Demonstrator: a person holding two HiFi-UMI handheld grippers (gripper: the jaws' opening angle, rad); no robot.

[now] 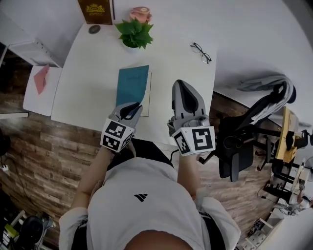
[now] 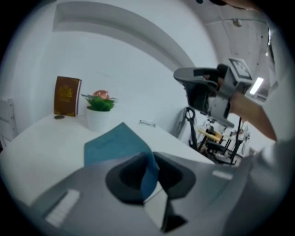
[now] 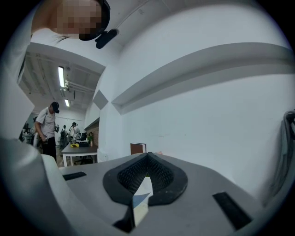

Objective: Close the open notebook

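Observation:
The notebook (image 1: 132, 84) lies flat on the white table (image 1: 88, 78), its teal cover on top and a strip of white page showing along its right side. My left gripper (image 1: 131, 108) points at the notebook's near edge. In the left gripper view the notebook (image 2: 113, 143) fills the narrow gap of the left gripper (image 2: 151, 162), and the pads are not pressing on it. My right gripper (image 1: 180, 84) hovers level to the right of the notebook, its tips together and holding nothing. The right gripper (image 3: 147, 156) faces a white wall.
A potted plant (image 1: 134, 31) and a brown book (image 1: 96, 10) stand at the table's far edge, with glasses (image 1: 201, 52) at far right. A low white stand with pink paper (image 1: 41, 78) is on the left. A black chair (image 1: 244, 132) is on the right.

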